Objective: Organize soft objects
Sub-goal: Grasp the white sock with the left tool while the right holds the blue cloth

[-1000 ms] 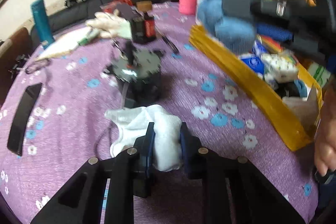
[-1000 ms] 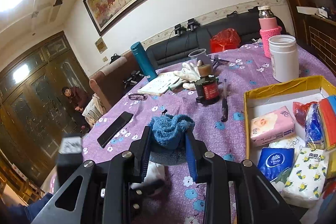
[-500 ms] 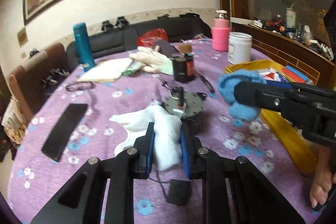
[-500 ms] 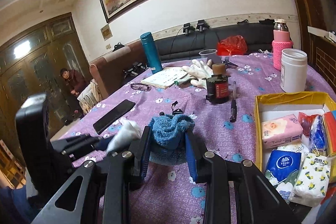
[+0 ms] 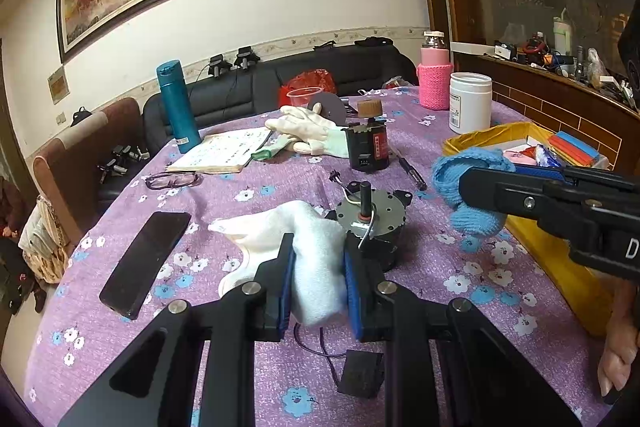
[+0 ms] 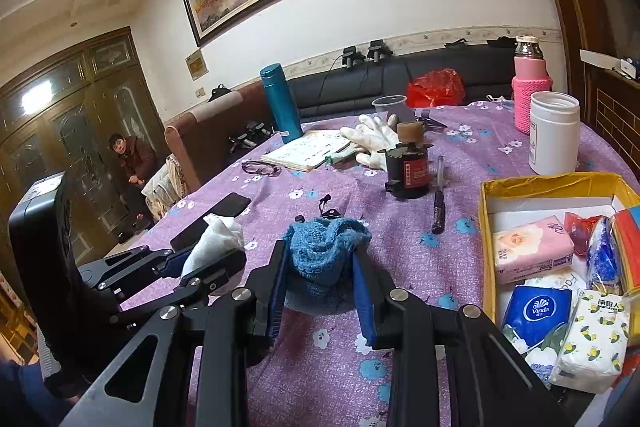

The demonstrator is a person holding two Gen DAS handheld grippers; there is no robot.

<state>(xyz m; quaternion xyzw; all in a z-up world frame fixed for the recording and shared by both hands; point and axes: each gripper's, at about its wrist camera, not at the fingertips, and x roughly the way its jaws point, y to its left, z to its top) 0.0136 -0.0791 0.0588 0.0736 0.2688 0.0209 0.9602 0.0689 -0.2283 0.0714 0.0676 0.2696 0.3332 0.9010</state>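
My left gripper (image 5: pixel 318 267) is shut on a white towel cloth (image 5: pixel 308 251), held a little above the purple flowered tablecloth (image 5: pixel 248 203). The same cloth (image 6: pixel 214 241) shows at the left of the right wrist view, in the left gripper (image 6: pixel 196 261). My right gripper (image 6: pixel 320 267) is shut on a blue knitted cloth (image 6: pixel 324 247); in the left wrist view this blue knit (image 5: pixel 464 191) hangs beside the yellow box (image 5: pixel 560 259). The yellow box (image 6: pixel 486 227) holds several tissue packs (image 6: pixel 532 247).
A grey motor (image 5: pixel 372 227) with wires stands just behind the white cloth. On the table also lie a black phone (image 5: pixel 146 259), glasses (image 5: pixel 172 181), a book (image 5: pixel 224 155), white gloves (image 5: pixel 308 133), a dark bottle (image 5: pixel 368 147), a pen (image 6: pixel 439 203), a white jar (image 6: pixel 554 133) and a teal flask (image 5: pixel 178 107).
The left gripper lifted and tilted up with the white cloth, so more of the room shows. The right gripper with the blue knit shifted slightly and then held still.
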